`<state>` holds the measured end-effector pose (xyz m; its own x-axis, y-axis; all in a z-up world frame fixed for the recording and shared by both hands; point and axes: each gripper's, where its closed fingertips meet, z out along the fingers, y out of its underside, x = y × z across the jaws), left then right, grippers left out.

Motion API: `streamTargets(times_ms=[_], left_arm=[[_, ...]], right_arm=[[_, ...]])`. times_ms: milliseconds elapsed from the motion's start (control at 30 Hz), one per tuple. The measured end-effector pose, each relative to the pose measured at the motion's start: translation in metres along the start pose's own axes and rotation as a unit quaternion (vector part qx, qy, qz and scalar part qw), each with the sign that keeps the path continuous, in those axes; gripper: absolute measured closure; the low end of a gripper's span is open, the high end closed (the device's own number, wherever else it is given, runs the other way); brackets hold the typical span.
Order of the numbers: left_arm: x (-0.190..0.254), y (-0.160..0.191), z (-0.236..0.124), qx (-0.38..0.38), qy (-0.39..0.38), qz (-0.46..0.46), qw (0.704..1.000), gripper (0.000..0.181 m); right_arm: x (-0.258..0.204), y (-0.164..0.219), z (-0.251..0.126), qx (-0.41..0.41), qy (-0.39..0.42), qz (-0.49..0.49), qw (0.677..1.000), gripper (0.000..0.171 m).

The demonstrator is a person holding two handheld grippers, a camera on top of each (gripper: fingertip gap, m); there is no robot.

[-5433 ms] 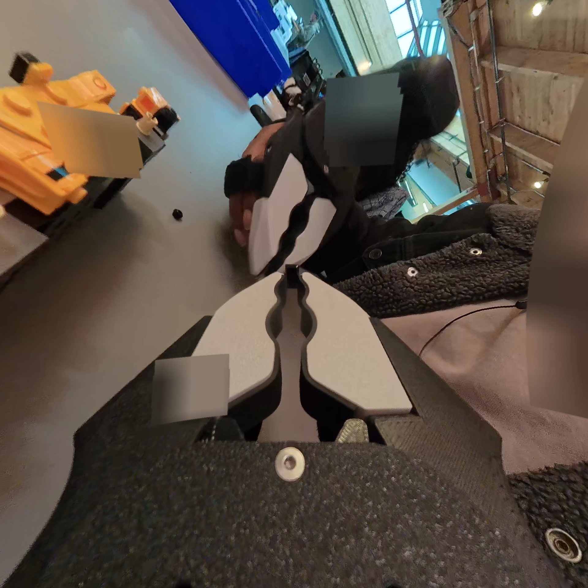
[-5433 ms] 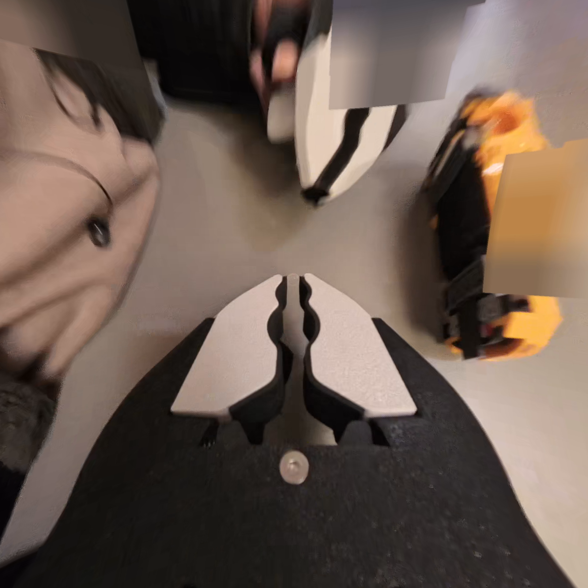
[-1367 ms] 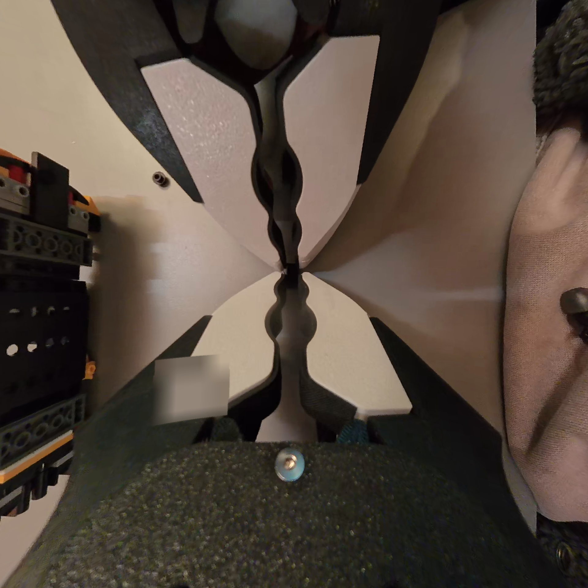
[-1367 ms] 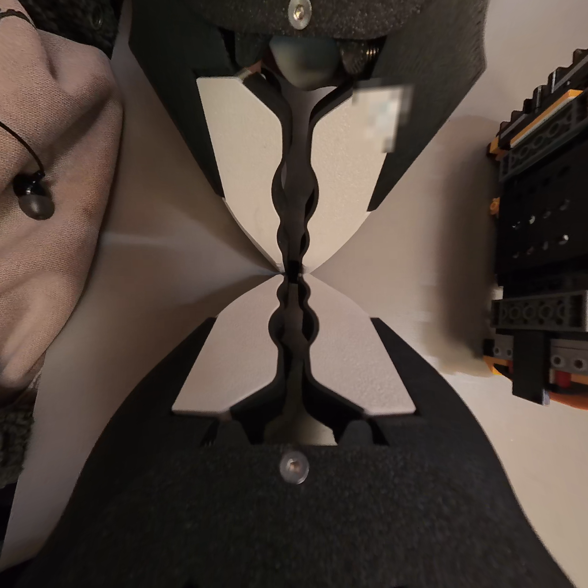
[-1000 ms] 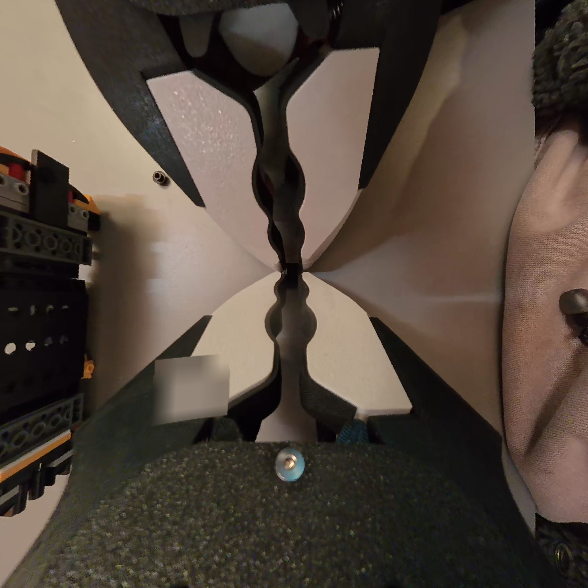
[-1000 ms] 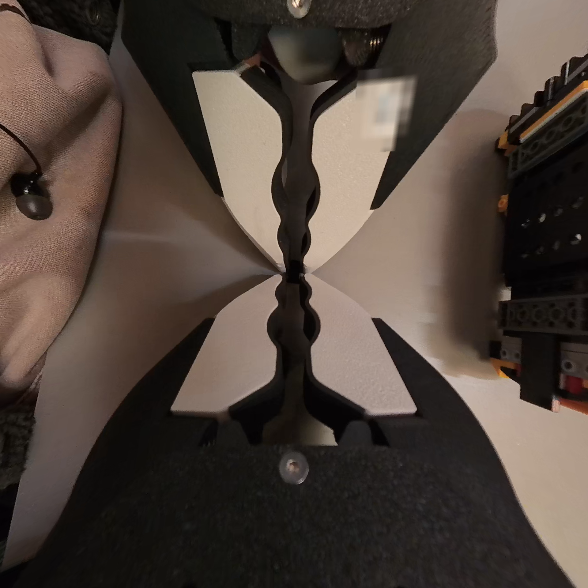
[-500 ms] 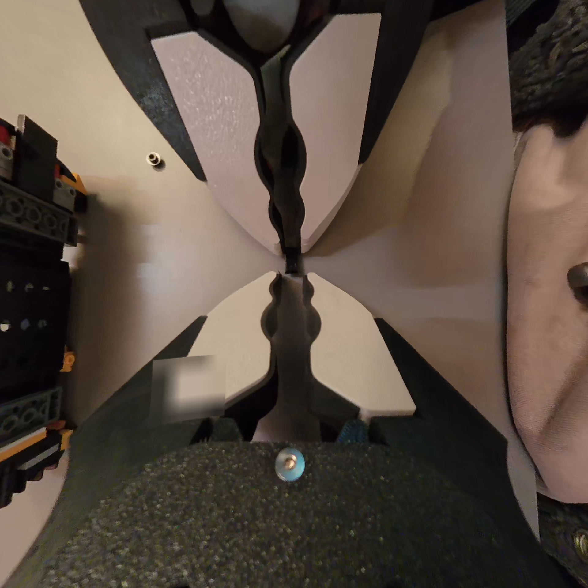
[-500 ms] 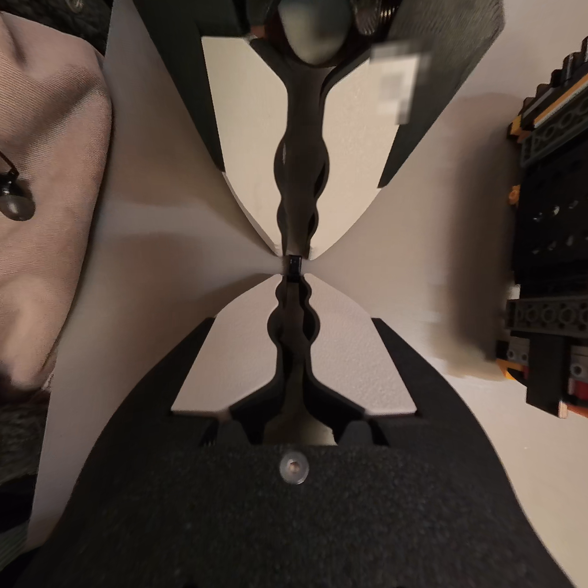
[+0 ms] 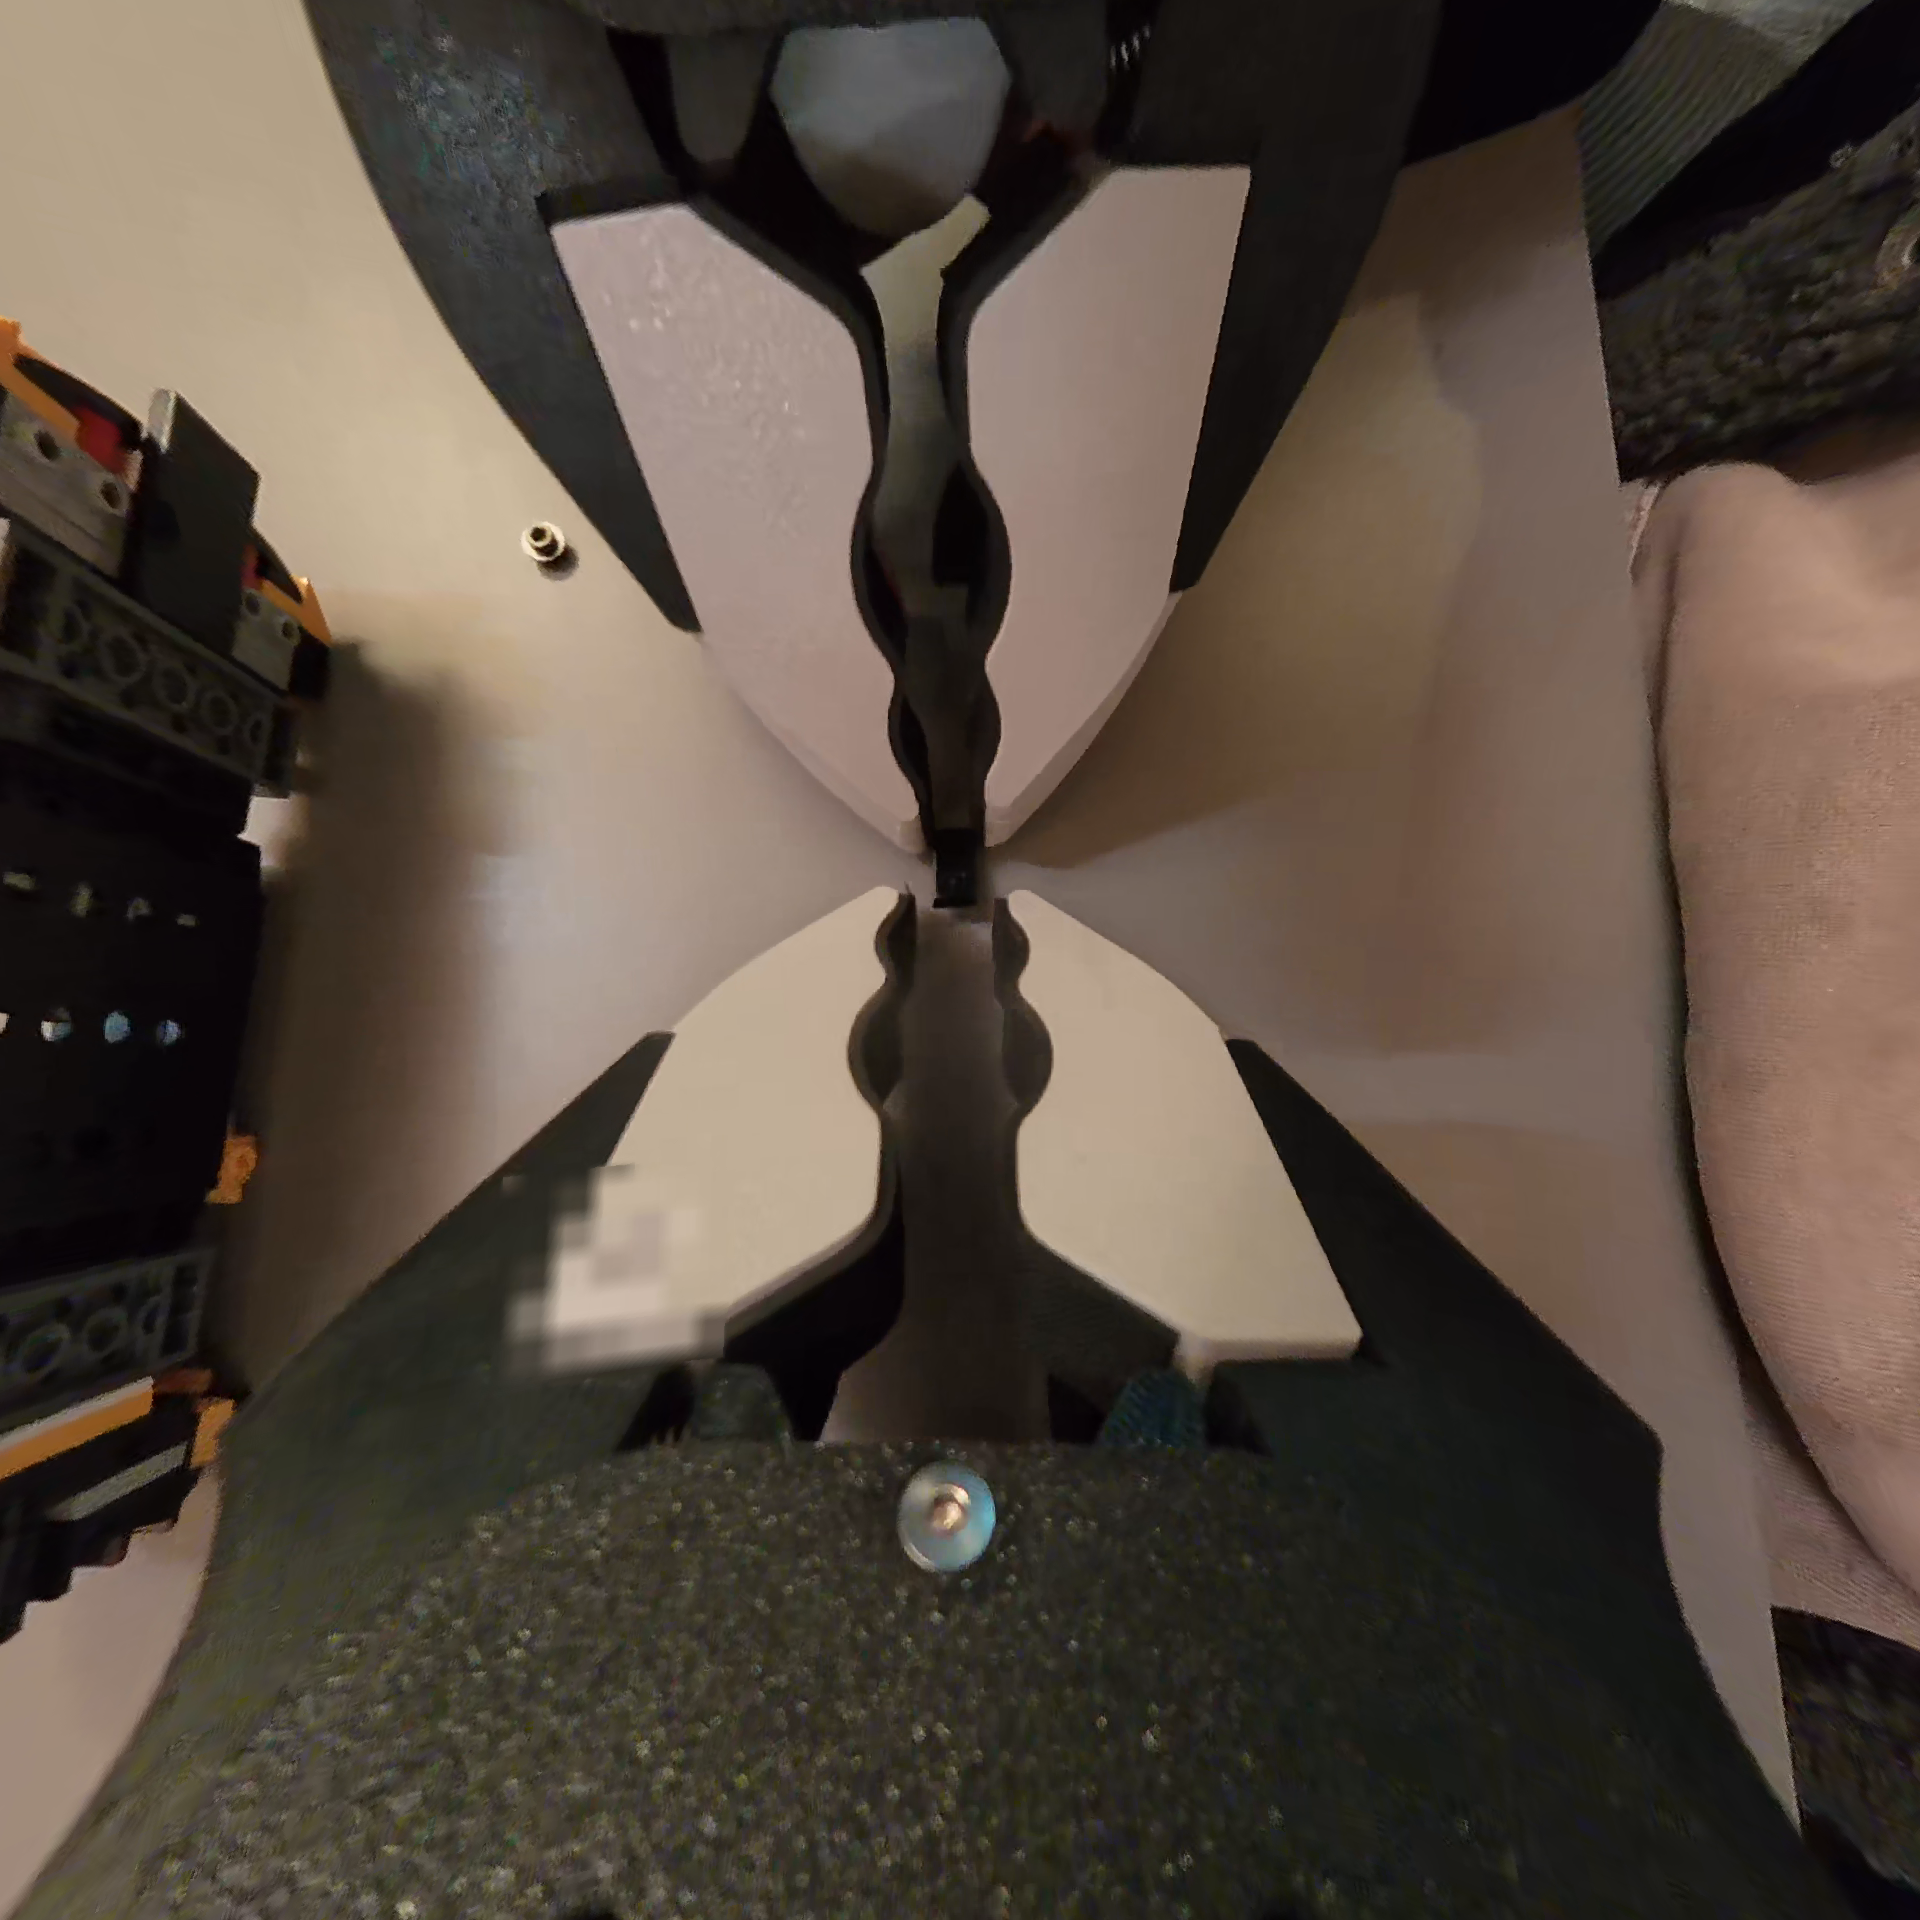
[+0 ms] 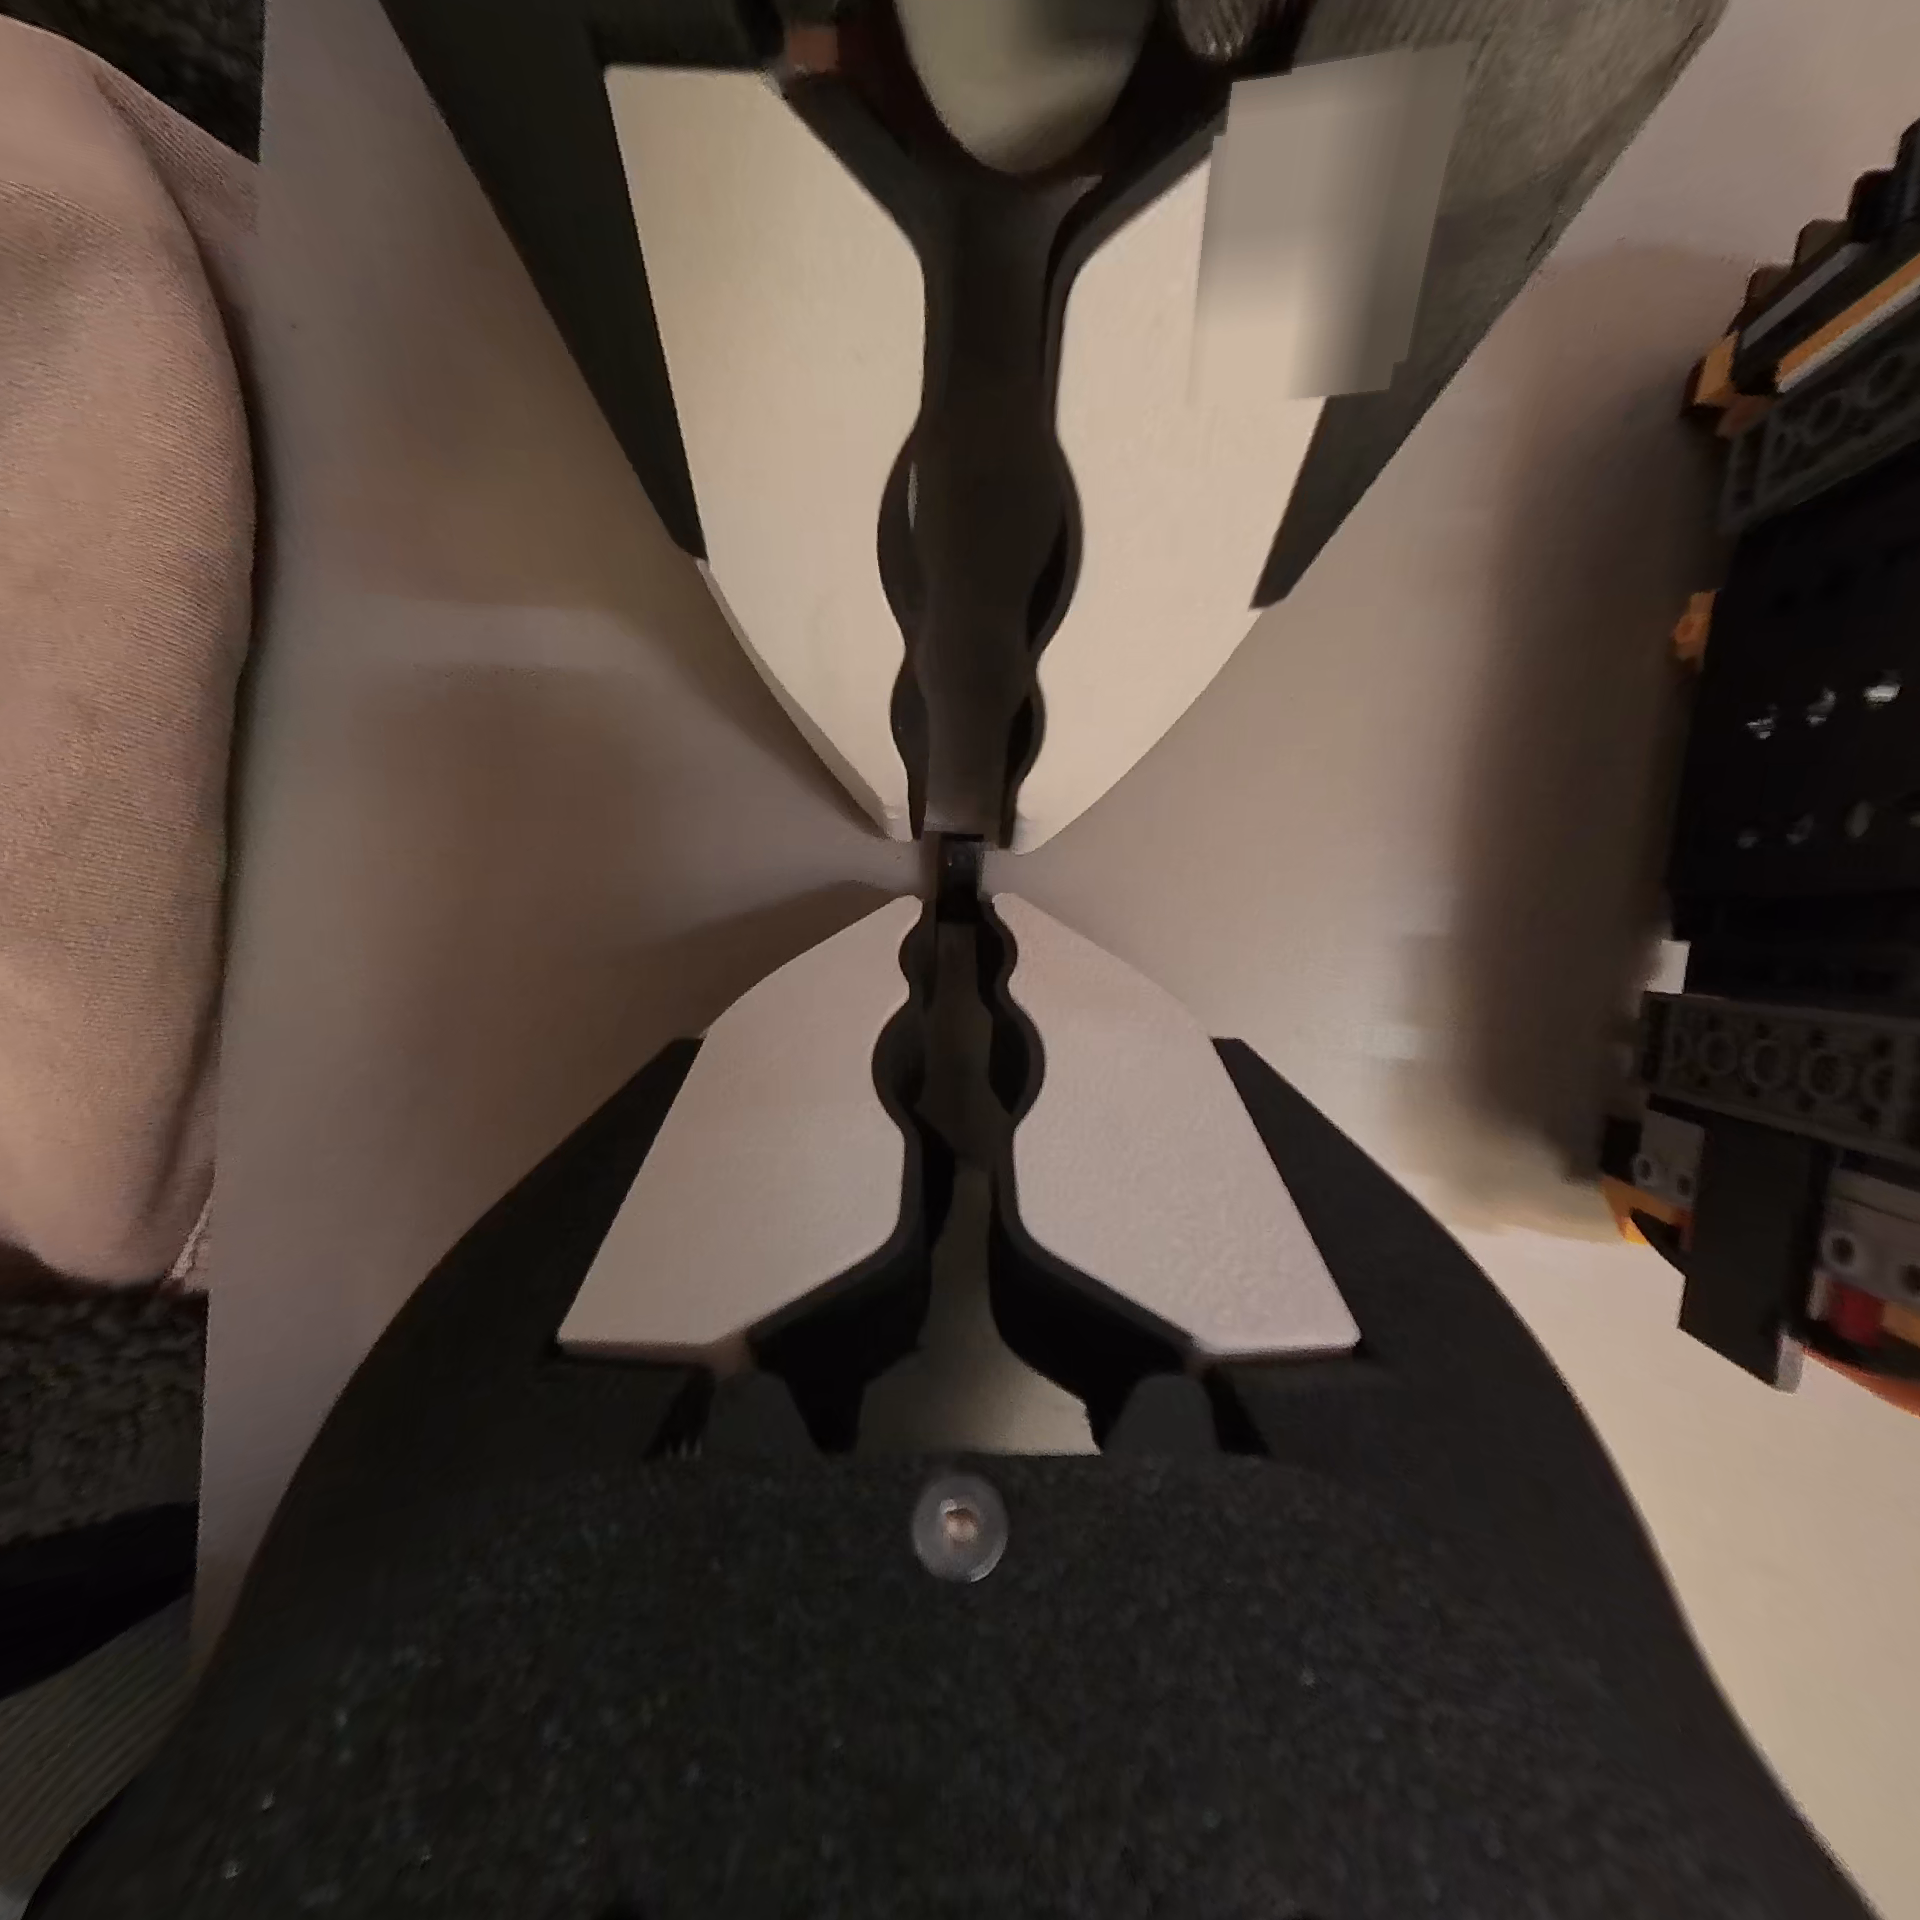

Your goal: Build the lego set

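Note:
The two grippers face each other tip to tip above the pale table. My right gripper is shut on a small black lego piece. In the left wrist view it comes down from the top with the piece sticking out of its tips. My left gripper stands slightly open just in front of the piece, its jaws apart and not touching it. A partly built black, grey and orange lego model lies at the left of the left wrist view. It also lies at the right of the right wrist view.
A tiny grey round lego part lies on the table near the model. A person's beige clothing fills the side away from the model; it also shows in the right wrist view. The tips of both grippers are at nearly the same place.
My left gripper's jaws have parted from shut to slightly open. The black piece stays in the right gripper's tips, and the two grippers have drawn a little apart.

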<state>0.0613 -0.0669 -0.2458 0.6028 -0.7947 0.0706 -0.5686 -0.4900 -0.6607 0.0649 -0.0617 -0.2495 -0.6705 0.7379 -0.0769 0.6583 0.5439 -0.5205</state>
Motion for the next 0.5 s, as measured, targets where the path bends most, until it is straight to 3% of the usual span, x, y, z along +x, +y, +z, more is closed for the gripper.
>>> streamTargets(times_ms=[500], left_arm=[[-0.0007,0.0036,0.003,-0.015,-0.007,-0.006,1.0,0.174]], right_arm=[[0.0006,-0.0026,0.0015,0.004,-0.004,0.011,1.0,0.163]])
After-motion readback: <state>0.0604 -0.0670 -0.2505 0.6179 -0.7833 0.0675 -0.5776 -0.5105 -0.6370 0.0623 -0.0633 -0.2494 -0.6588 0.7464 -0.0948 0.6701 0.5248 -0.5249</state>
